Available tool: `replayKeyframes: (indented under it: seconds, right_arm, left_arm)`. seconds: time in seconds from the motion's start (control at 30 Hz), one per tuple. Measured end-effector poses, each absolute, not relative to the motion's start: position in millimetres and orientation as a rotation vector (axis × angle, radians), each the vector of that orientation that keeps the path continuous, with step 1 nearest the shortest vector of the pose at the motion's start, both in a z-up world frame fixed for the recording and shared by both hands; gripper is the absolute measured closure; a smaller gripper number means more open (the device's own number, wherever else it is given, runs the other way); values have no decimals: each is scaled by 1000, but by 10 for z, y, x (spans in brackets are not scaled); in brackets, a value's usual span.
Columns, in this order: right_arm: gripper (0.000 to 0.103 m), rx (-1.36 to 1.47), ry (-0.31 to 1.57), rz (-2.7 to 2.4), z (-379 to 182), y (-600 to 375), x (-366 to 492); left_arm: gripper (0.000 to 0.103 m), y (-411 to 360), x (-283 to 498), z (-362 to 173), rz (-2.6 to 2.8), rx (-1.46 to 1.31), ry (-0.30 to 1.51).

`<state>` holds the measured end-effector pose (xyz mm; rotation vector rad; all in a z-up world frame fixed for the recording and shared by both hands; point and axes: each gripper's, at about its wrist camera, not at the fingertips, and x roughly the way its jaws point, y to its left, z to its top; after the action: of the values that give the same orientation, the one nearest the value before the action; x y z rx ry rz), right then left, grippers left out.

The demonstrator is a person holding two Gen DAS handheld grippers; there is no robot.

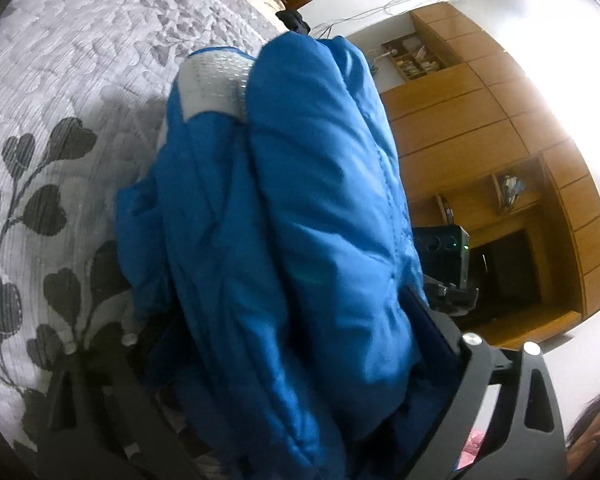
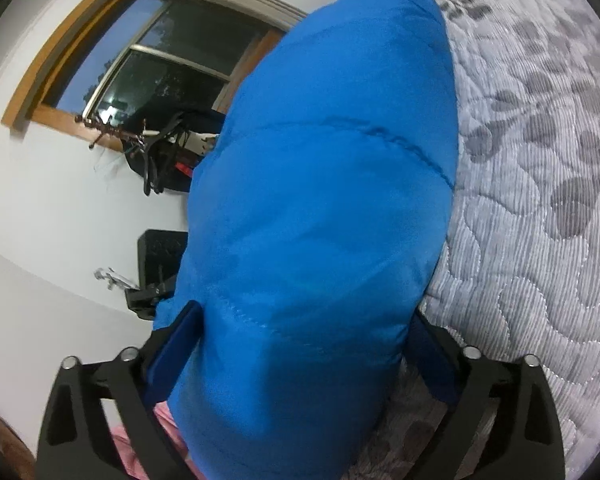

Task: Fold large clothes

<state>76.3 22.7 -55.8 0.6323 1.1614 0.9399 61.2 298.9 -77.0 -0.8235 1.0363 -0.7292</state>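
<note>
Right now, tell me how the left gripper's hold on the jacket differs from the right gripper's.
The left gripper holds bunched, creased folds of the blue jacket, with a silvery lining patch showing; the right gripper holds a smooth, puffy panel with only stitch lines. Behind the left bundle stand wooden cabinets; behind the right, a window. Both are shut on the jacket above the grey leaf-patterned bedspread.

Bed surface: grey quilted bedspread point(image 1: 72, 92) with dark leaf print. Wooden cabinets point(image 1: 496, 120) with open shelves stand against a white wall point(image 2: 40, 200). Wood-framed window point(image 2: 140, 60) shows dark panes.
</note>
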Motion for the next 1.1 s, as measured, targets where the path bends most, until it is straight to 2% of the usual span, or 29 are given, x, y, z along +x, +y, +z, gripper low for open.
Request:
replayKeyframes:
  seconds: [0.03,0.13,0.2,0.3,0.77,1.1]
  right_arm:
    - [15,622,1153,935,-530,225,747]
    - [28,605,1126,927,-450,208,693]
    - [35,592,1109,928,-402,181,653]
    - [39,581,1087,932,-325,134,599]
    - [40,533,968,840,275,-789,575]
    - [39,628,1028,812,-259,-1205,884]
  left_arm:
    - [23,2979,605,-769,-739,-840,1026]
    - [32,2974,568,-749,-752,-854,1003]
    - [35,2953,533,-724,-766,-855,985]
    - [37,2876,528,-675,-802,-861,966]
    - [39,1776,824,-192,-891,-780,919]
    - [38,1456,948,-435,-820,-678,949]
